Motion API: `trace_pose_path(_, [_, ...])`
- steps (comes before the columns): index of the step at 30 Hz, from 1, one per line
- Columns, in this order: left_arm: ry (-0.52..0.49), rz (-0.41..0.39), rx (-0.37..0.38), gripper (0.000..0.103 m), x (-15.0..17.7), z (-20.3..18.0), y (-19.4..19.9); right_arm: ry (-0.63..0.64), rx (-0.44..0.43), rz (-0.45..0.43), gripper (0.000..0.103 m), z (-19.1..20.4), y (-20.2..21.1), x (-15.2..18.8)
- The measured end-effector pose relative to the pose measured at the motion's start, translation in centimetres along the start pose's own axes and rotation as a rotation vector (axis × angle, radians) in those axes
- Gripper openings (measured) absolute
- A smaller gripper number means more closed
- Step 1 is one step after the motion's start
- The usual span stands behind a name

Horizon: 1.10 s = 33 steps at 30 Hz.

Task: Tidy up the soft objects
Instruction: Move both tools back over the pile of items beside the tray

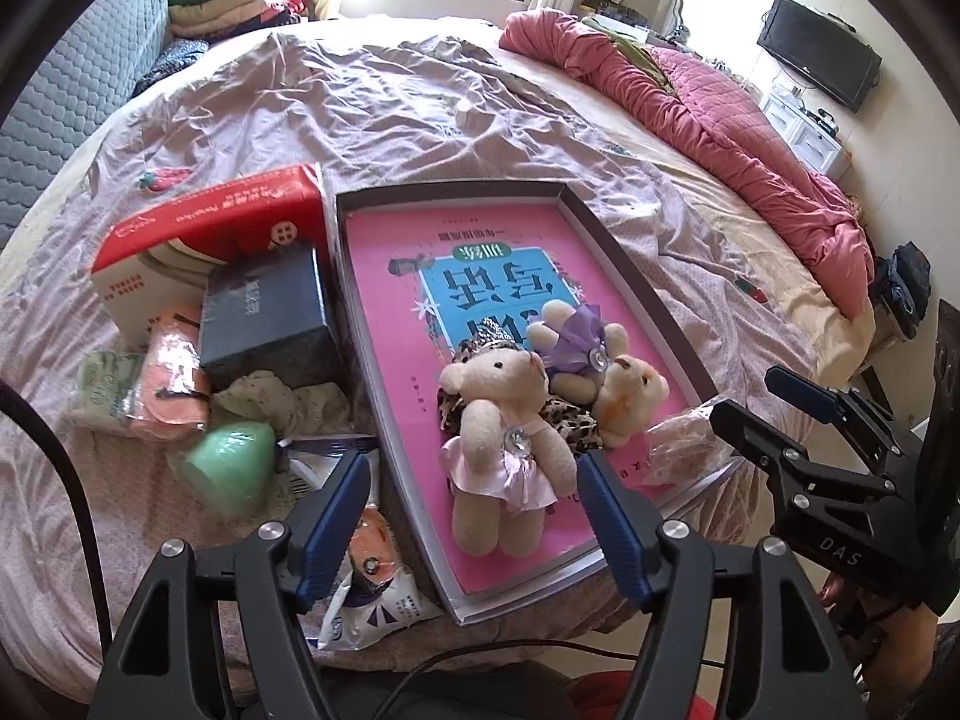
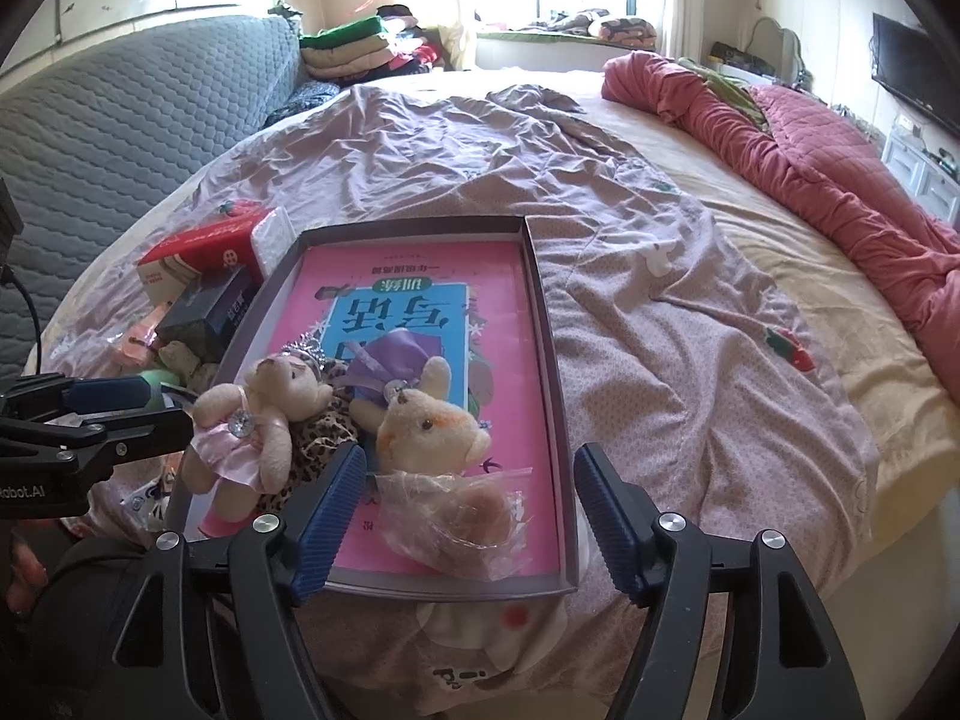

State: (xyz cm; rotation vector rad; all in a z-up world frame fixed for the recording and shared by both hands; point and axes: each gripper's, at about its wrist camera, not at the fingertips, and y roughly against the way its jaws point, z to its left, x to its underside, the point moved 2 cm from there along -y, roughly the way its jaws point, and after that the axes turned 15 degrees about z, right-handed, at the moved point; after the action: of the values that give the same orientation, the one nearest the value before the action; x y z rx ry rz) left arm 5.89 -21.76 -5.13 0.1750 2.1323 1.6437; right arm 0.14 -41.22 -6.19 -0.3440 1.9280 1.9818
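Note:
A shallow grey box (image 1: 654,294) (image 2: 543,324) with a pink book inside lies on the bed. In it lie a teddy in a pink dress (image 1: 510,438) (image 2: 246,426), a teddy in a purple dress (image 1: 576,354) (image 2: 390,372), a tan plush head (image 1: 630,396) (image 2: 429,432), a leopard-print cloth (image 1: 573,420) and a clear bag with a brown soft item (image 2: 462,516) (image 1: 684,444). My left gripper (image 1: 474,516) is open, its fingers either side of the pink-dress teddy's legs. My right gripper (image 2: 468,510) is open over the clear bag; it also shows in the left wrist view (image 1: 774,414).
Left of the box lie a red and white carton (image 1: 204,240), a dark blue box (image 1: 264,312), a green cup (image 1: 231,468), pink and green packets (image 1: 144,384) and a white pouch (image 1: 372,594). A red quilt (image 1: 720,138) lies bunched at the right. A grey padded headboard (image 2: 120,120) stands at left.

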Motion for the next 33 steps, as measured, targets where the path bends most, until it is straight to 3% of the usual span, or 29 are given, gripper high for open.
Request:
trace_pose_path(15, [0.02, -0.055, -0.071, 0.083, 0.7, 1.4, 3.1, 0.026, 0.005, -0.045, 0.075, 2.3, 2.8, -1.0])
trace_pose_path(23, [0.048, -0.075, -0.119, 0.084, 1.1, 2.9, 4.6, 0.057, -0.003, -0.068, 0.075, 4.6, 4.3, -1.6])
trace_pose_path(33, [0.083, -0.099, -0.126, 0.084, 1.8, 4.8, 6.5, 0.128, -0.011, -0.108, 0.076, 7.8, 6.4, -2.1])
